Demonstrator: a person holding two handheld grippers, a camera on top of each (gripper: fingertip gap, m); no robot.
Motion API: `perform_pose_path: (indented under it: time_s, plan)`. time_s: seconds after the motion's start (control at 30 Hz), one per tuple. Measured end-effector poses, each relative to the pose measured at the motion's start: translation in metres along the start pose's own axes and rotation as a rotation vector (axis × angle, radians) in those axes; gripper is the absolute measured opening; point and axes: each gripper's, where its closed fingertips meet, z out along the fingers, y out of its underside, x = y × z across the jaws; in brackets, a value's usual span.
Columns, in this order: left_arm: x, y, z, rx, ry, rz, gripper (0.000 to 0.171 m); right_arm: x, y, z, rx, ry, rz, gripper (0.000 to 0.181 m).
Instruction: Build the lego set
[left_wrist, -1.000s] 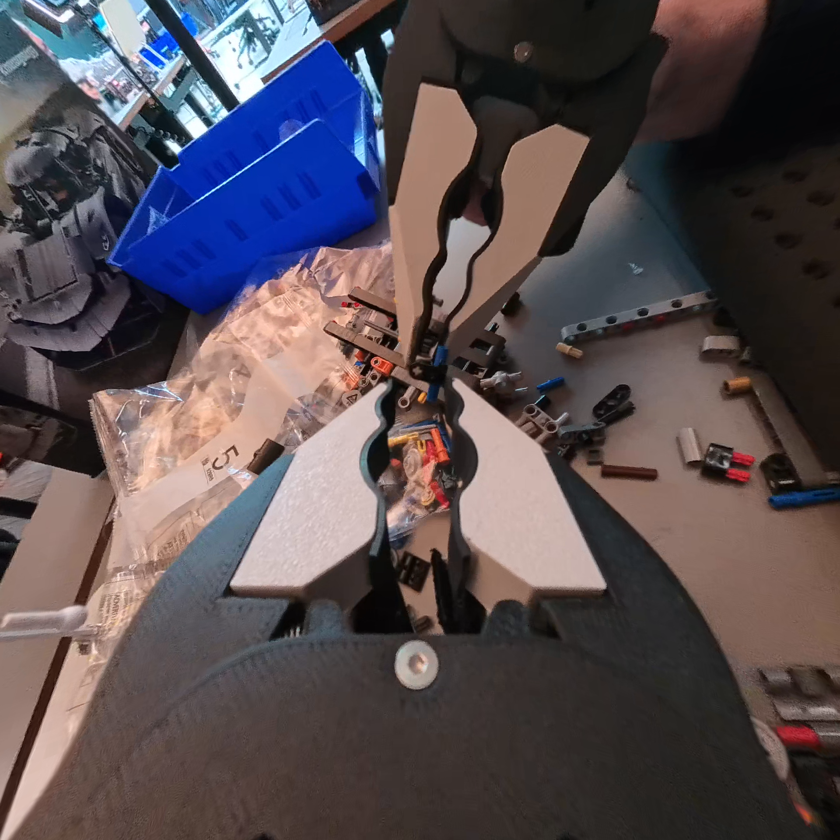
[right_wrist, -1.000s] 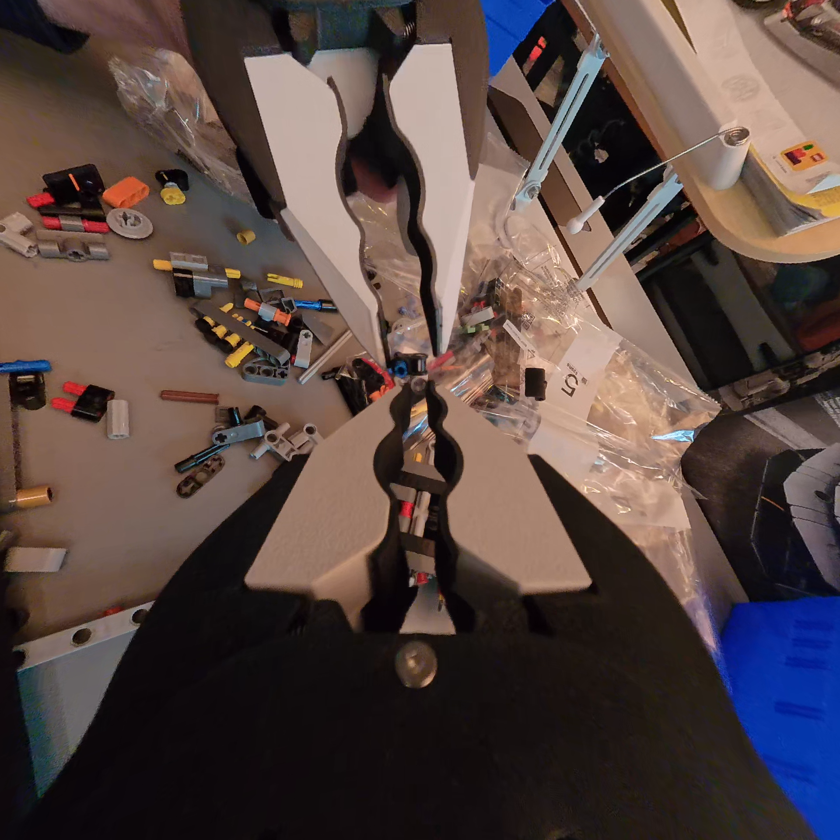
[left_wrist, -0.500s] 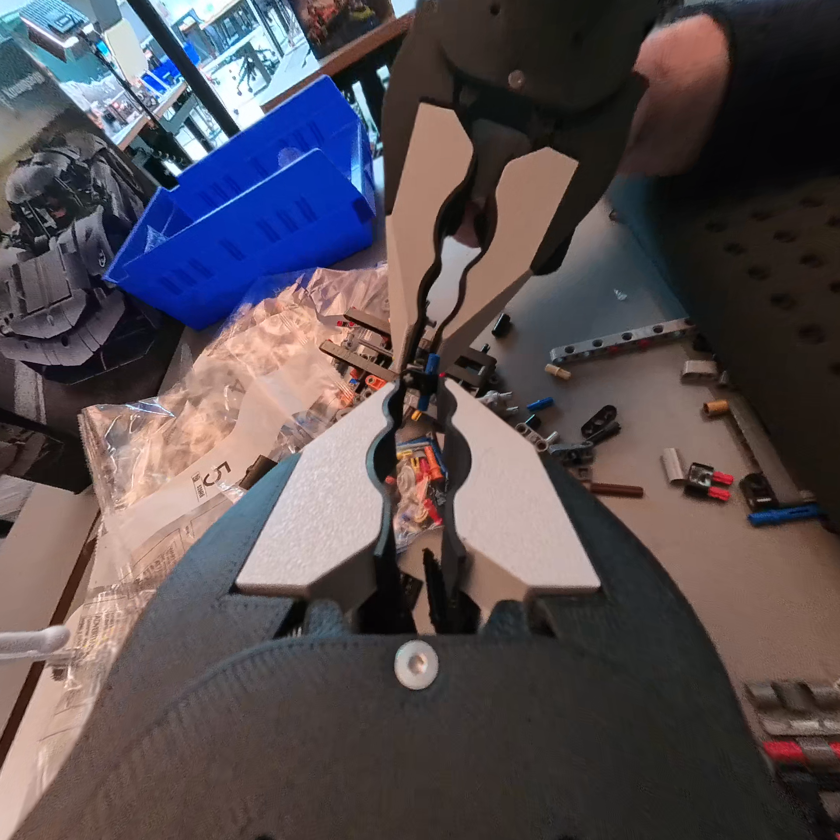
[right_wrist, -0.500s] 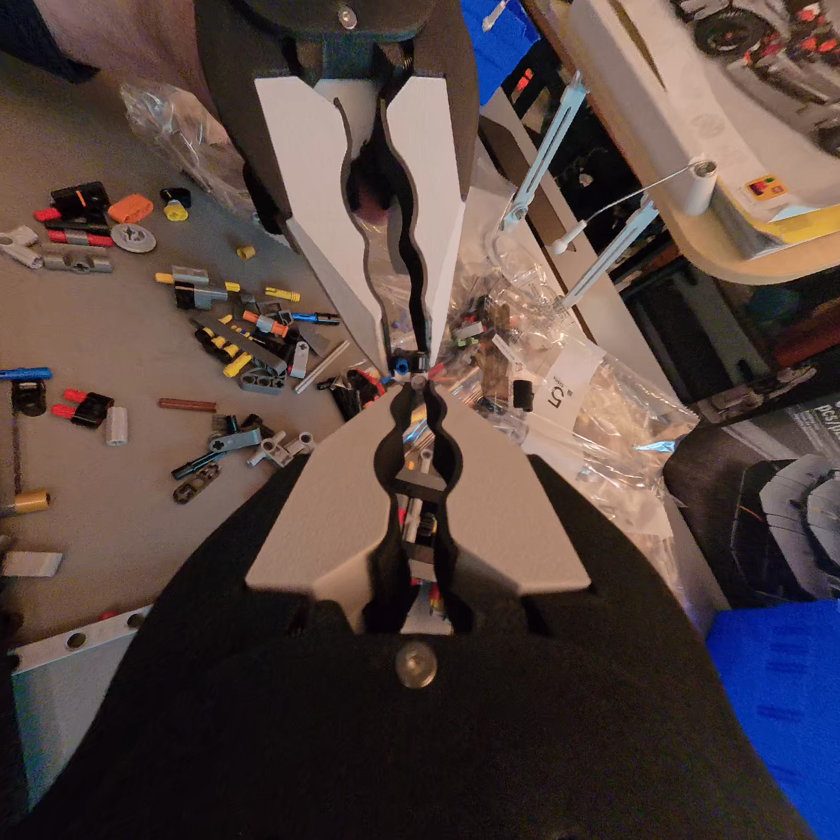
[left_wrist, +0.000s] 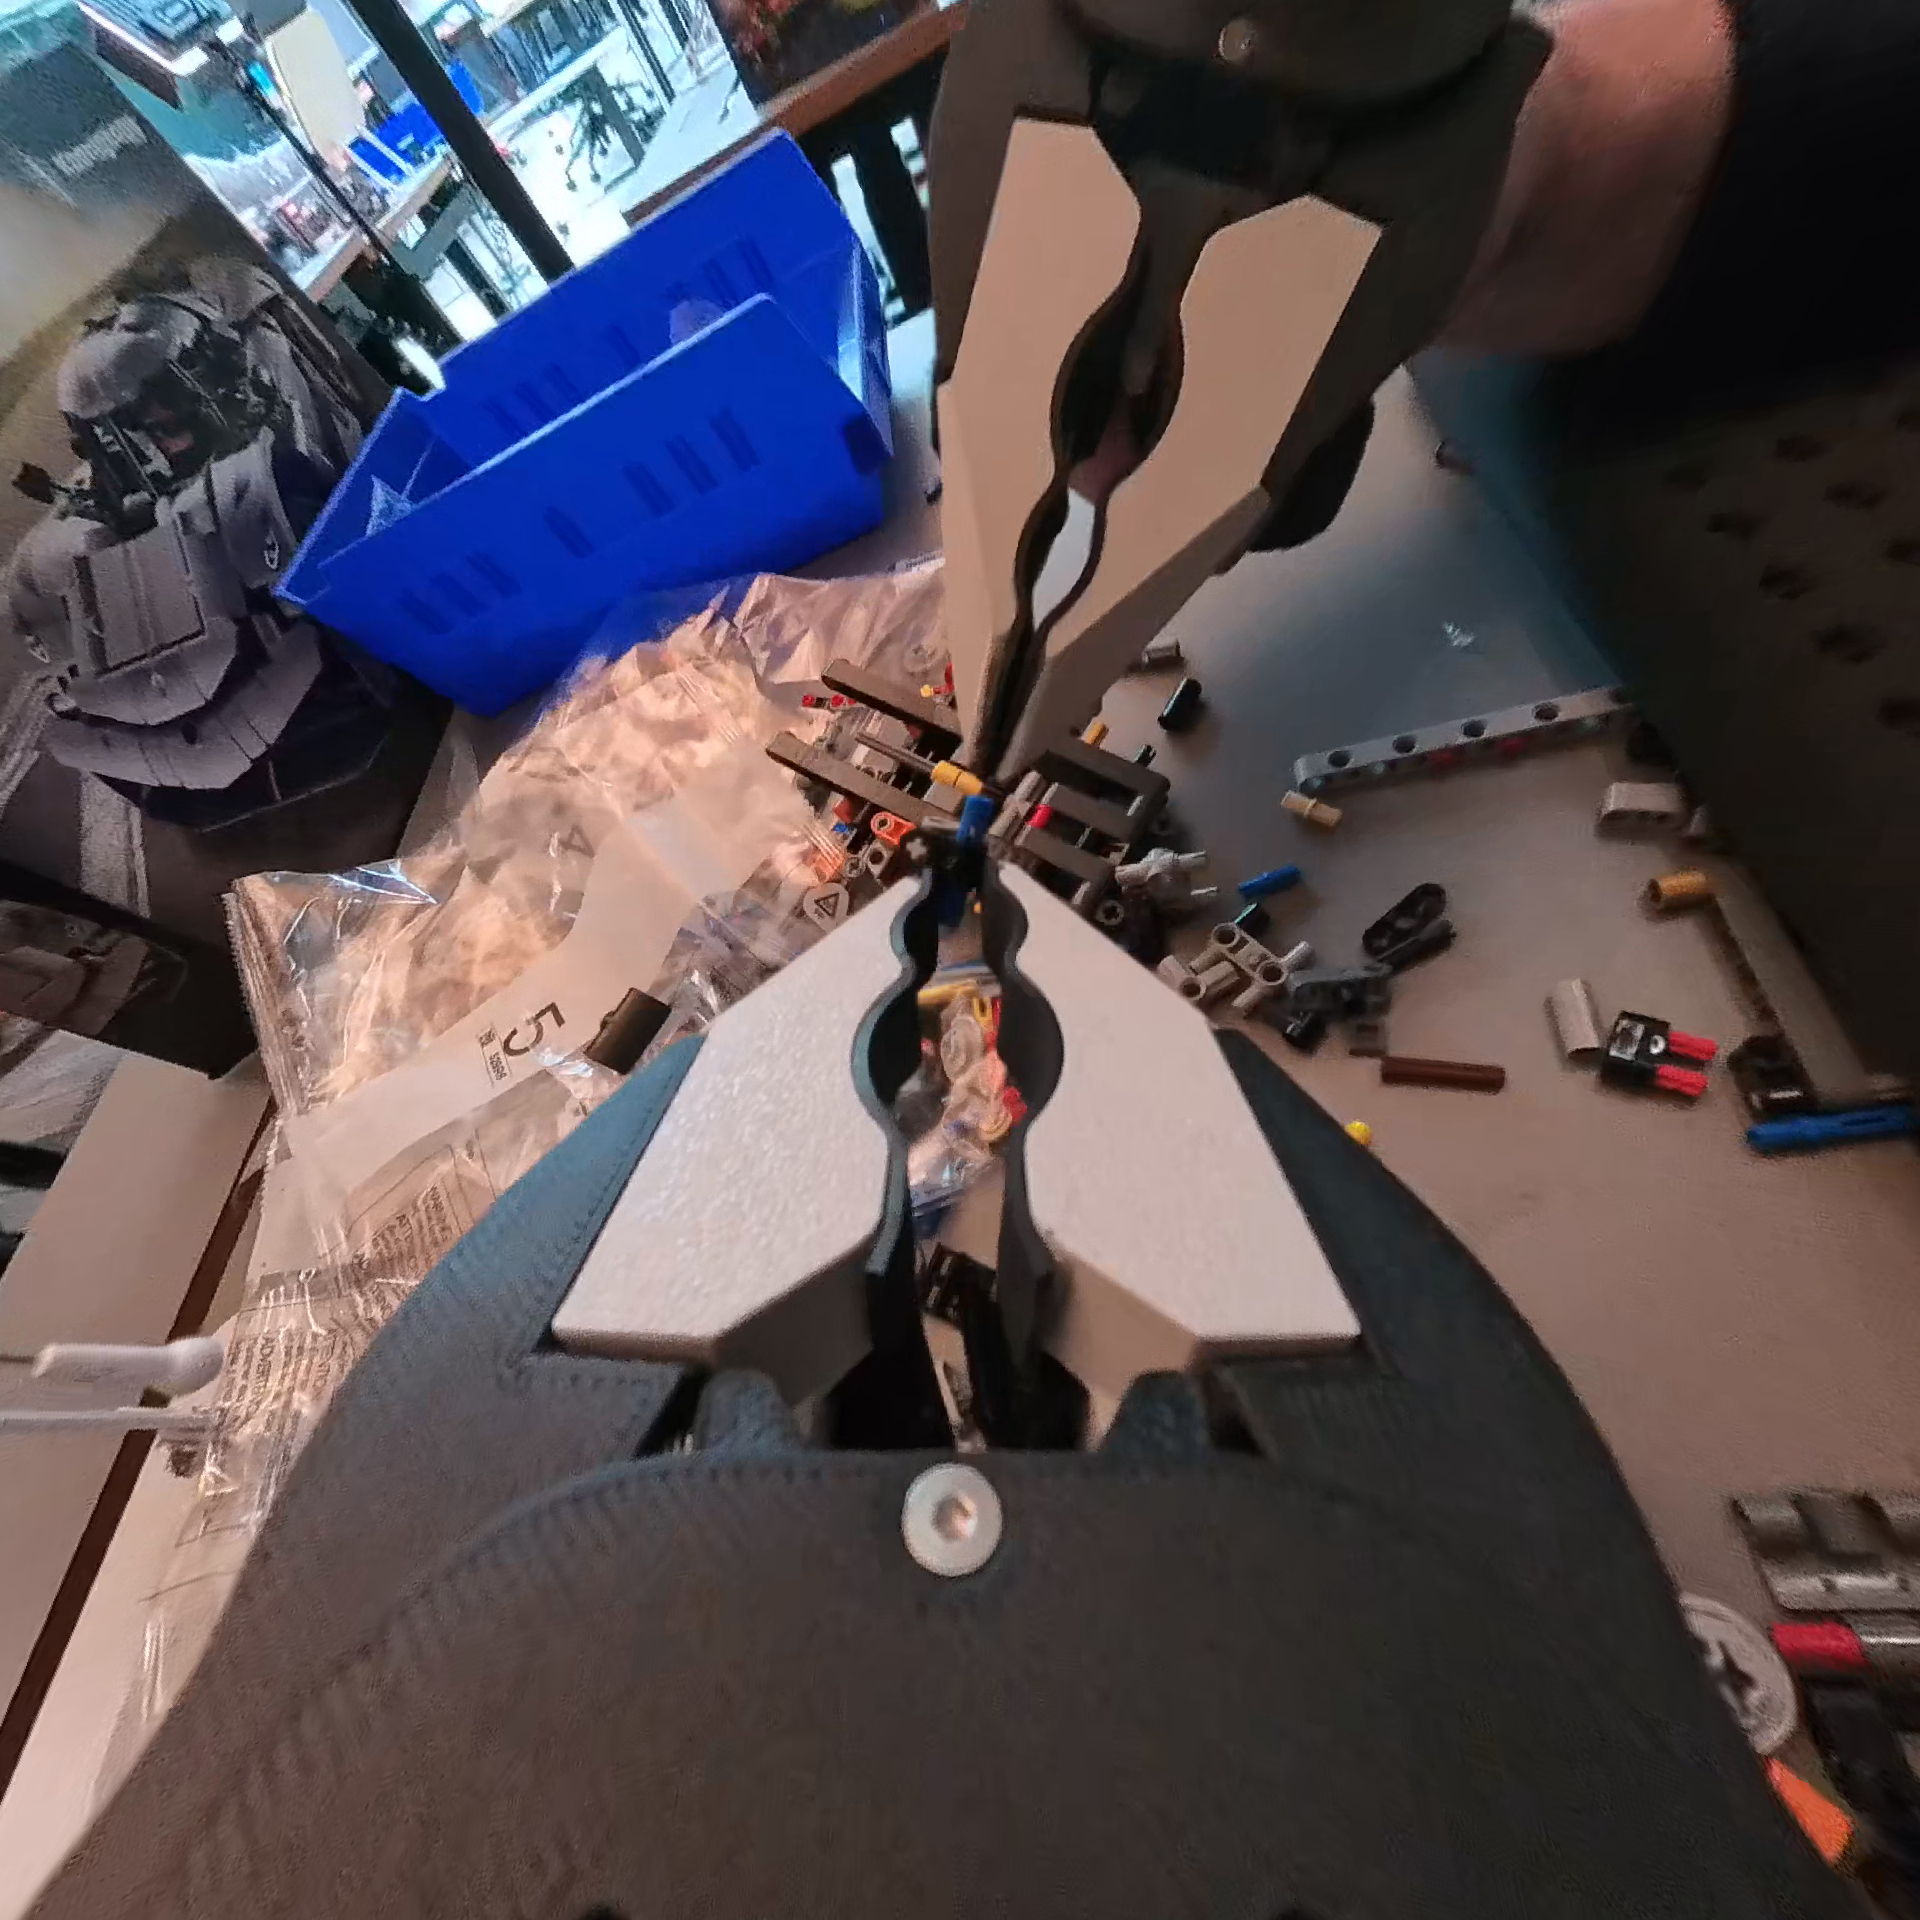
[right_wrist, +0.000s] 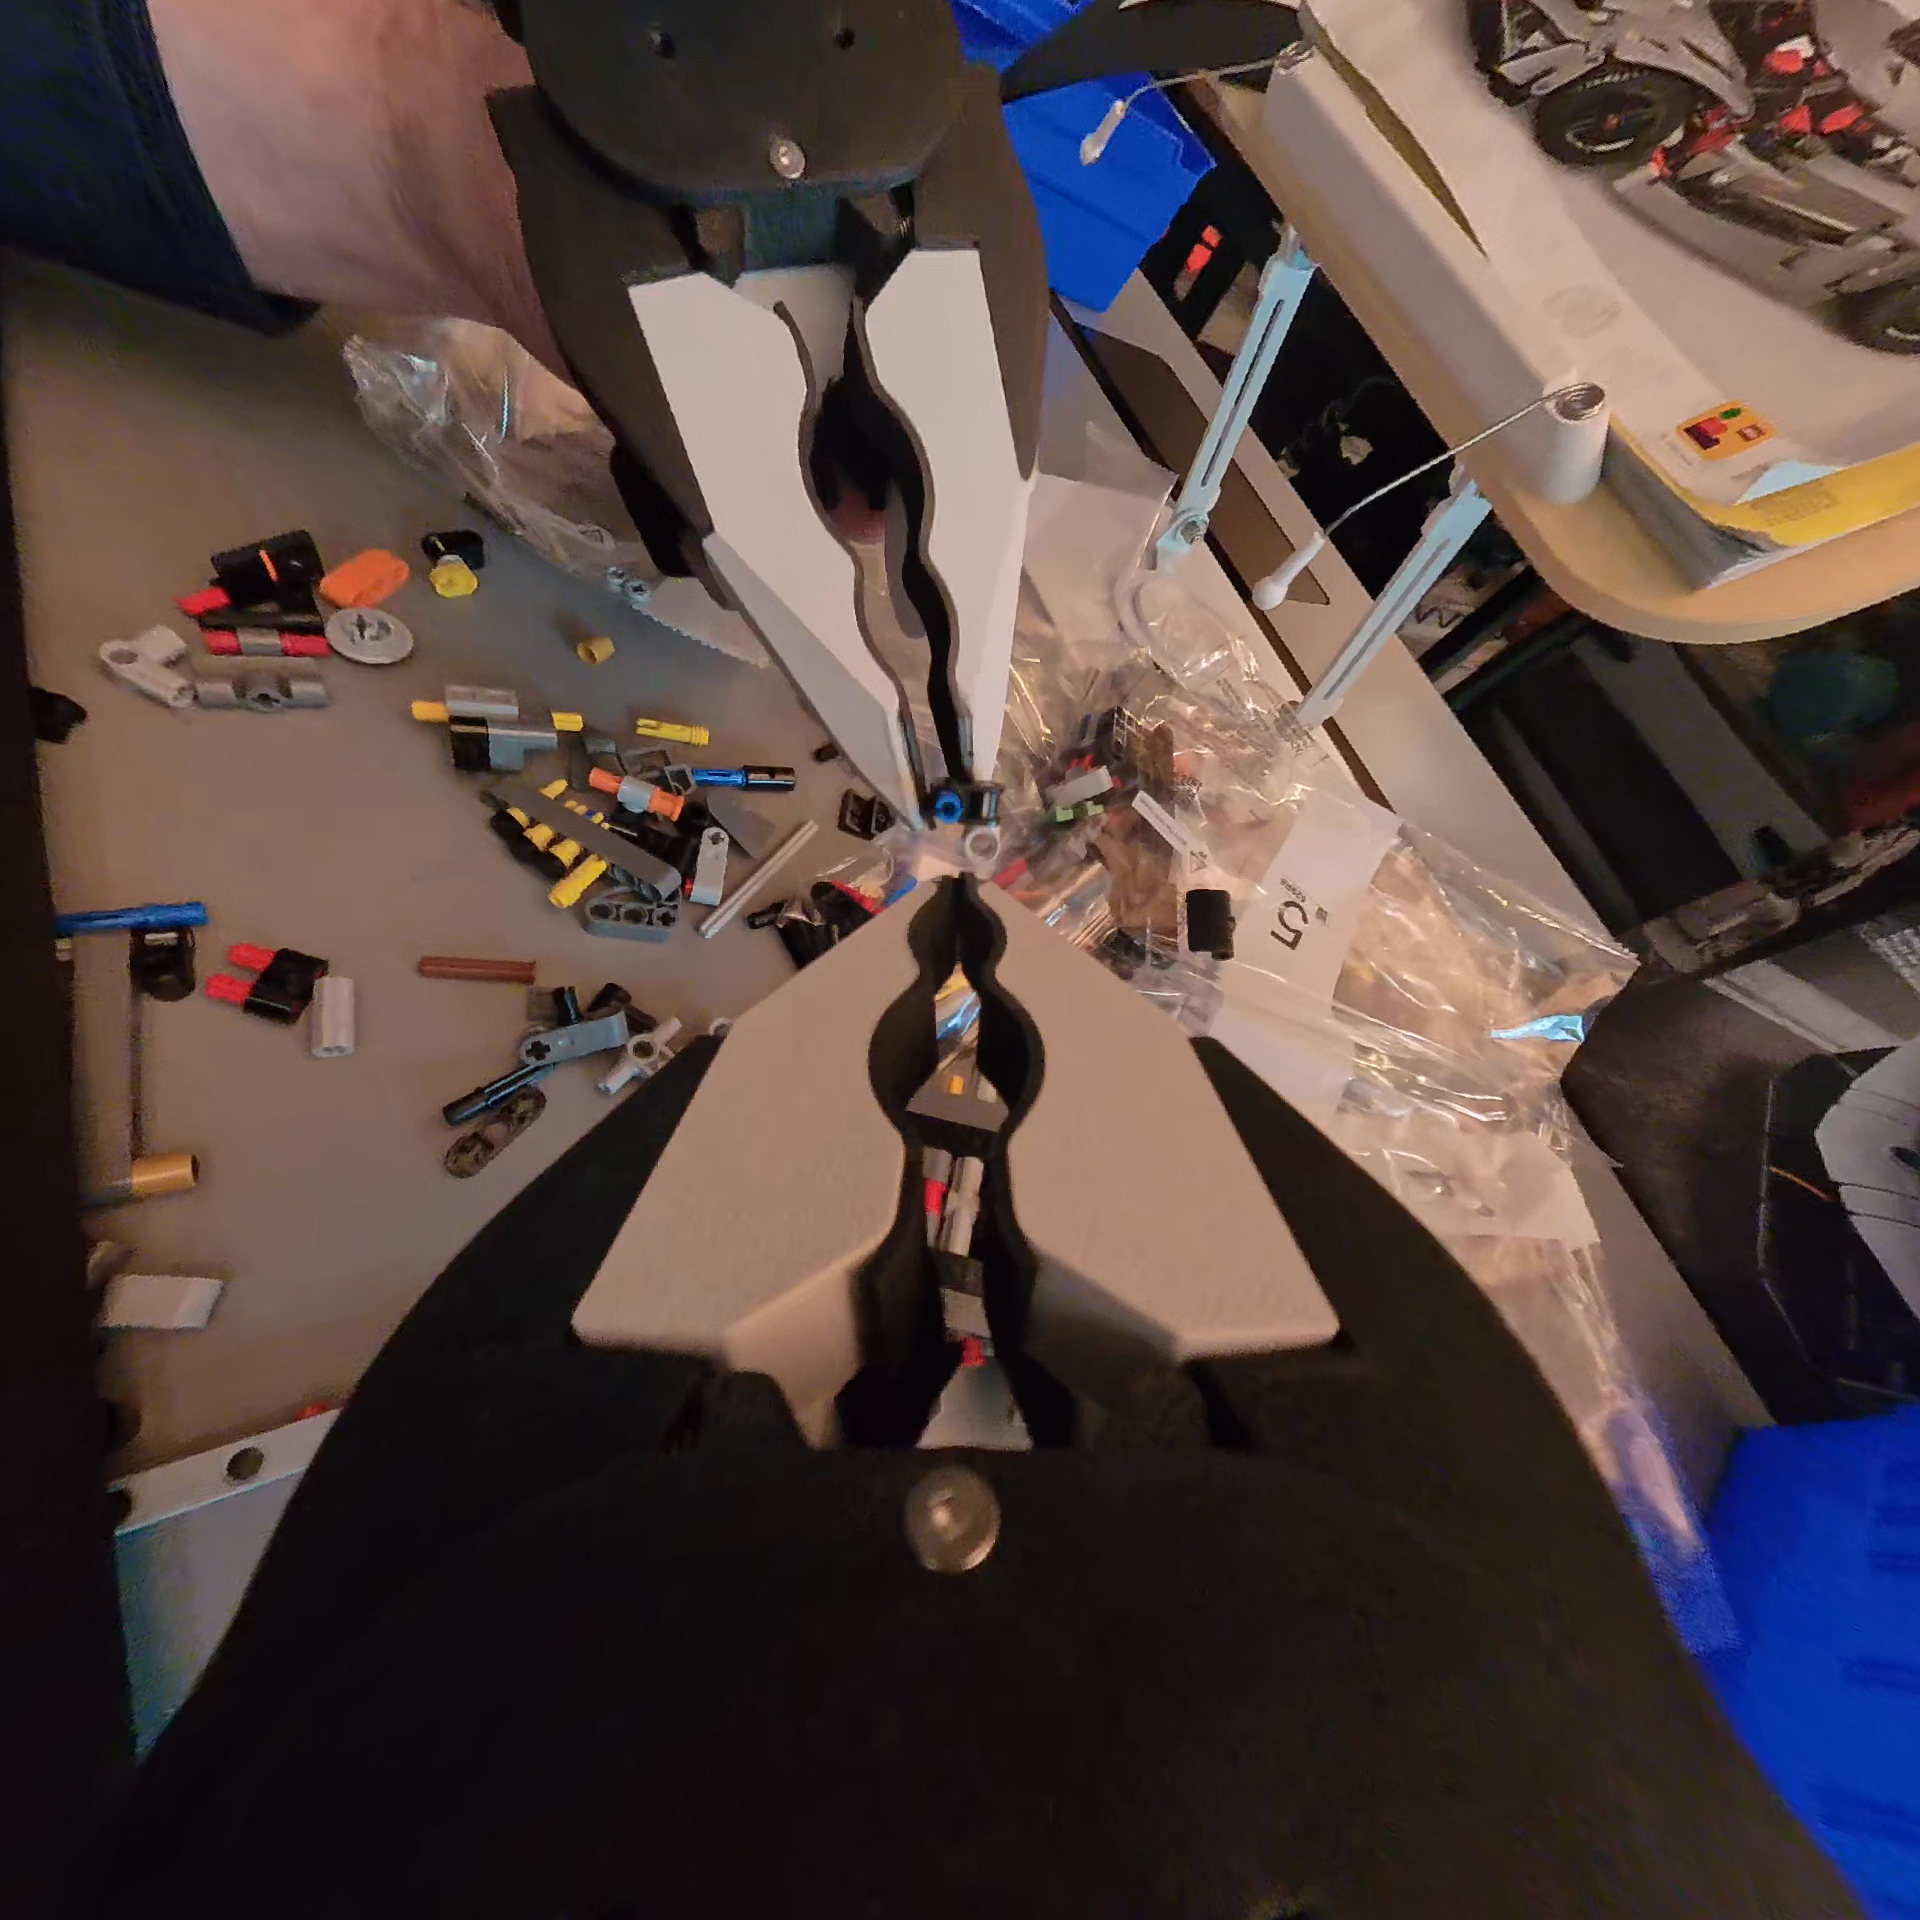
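Observation:
In the left wrist view my left gripper (left_wrist: 956, 883) is shut on a small black connector (left_wrist: 916, 847) with a blue pin (left_wrist: 972, 816). It holds the piece above the table. The right wrist view shows it reaching in from above (right_wrist: 948, 774), pinching the same black and blue piece (right_wrist: 961, 802). My right gripper (right_wrist: 961, 888) is shut, tip to tip with the left one. A light grey ringed piece (right_wrist: 982, 842) sits just past its tips, against the black piece. The right gripper (left_wrist: 994, 769) also shows in the left wrist view. A dark, partly built frame (left_wrist: 1101, 800) lies on the table below.
Clear parts bags (left_wrist: 468, 935) lie left of the frame, and two blue bins (left_wrist: 623, 447) stand behind them. Loose pins, beams and connectors (right_wrist: 582, 810) are scattered over the grey table (left_wrist: 1558, 1247). A booklet (right_wrist: 1714, 260) lies on a raised shelf.
My left jaws have narrowed step by step onto the black and blue piece. My right jaws have closed fully. Both grippers have stayed tip to tip above the frame.

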Motion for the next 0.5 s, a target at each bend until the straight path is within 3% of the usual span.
perform_pose_path:
  time_s: [0.17, 0.5]
  plan:
    - [0.008, -0.013, 0.000, 0.070, 0.053, -0.047, 0.006, 0.000, 0.003, 0.006, -0.020, 0.025, -0.011, 0.009]
    - [0.015, -0.017, 0.003, 0.108, 0.109, -0.088, 0.006, -0.004, -0.004, 0.002, 0.013, 0.003, -0.025, 0.004]
